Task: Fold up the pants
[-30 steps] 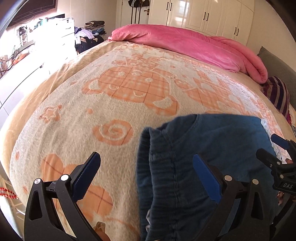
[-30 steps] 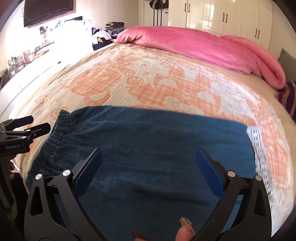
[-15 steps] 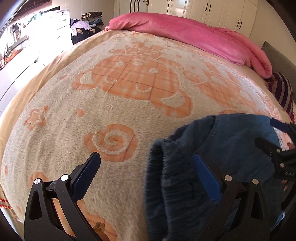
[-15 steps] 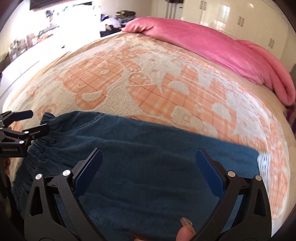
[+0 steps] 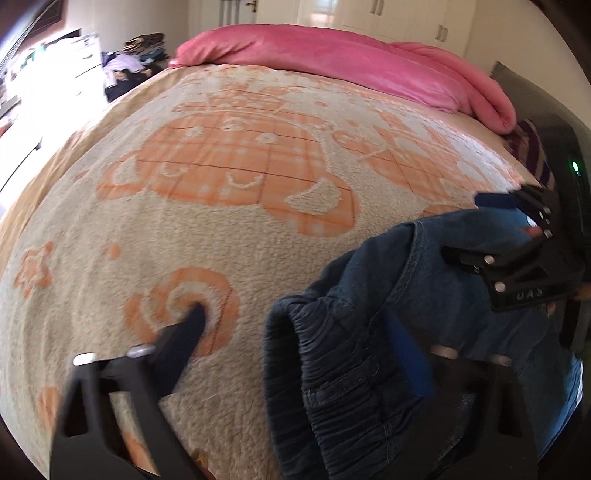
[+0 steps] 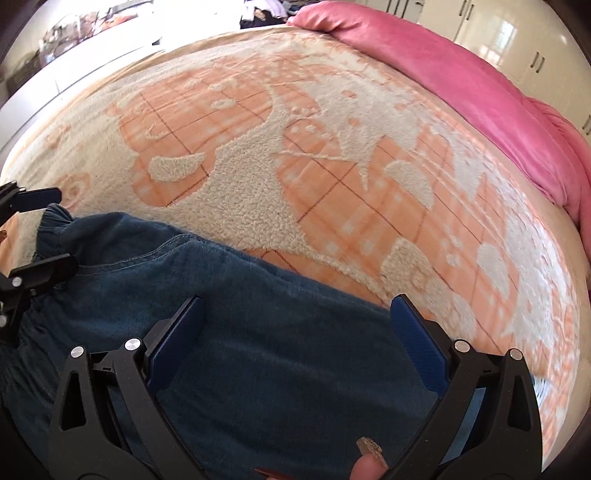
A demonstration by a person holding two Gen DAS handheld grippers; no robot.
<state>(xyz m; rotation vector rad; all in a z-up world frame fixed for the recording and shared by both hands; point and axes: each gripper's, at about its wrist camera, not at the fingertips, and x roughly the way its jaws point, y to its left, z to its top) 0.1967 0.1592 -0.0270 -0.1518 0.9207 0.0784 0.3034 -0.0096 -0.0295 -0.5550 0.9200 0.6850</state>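
Left tongs (image 5: 299, 354): fingers spread wide, nothing pinched. My left finger (image 5: 184, 332) rests over the orange swirl of the blanket (image 5: 229, 229); my right finger sits over the gathered waistband (image 5: 332, 384) of the pants (image 5: 454, 317). View is motion-blurred, so I cannot tell whether either fingertip touches cloth.

Right tongs (image 6: 295, 339): released as well — both blue pads apart, with dark blue denim (image 6: 280, 369) showing between and beneath them. A thumb with a glittered nail (image 6: 369, 452) shows at the bottom edge.

Pants lie on the near part of the bed, under and between both tongs. In the right wrist view the far edge of the denim runs diagonally, from the ruffled waistband beside the left tongs (image 6: 33, 236) down toward my right finger; past that finger a pale strip of cloth (image 6: 541, 387) shows, too blurred to identify. In the left wrist view the waistband corner stands raised and bunched, with the right tongs (image 5: 491, 229) hovering at its far side.

Open room — ahead of both tongs the blanket is flat, patterned cream and orange. It ends at a rolled pink duvet (image 5: 351, 62) along the far side. A striped pillow (image 5: 532, 151) lies to the far right, and white wardrobe doors (image 6: 498, 33) stand beyond.
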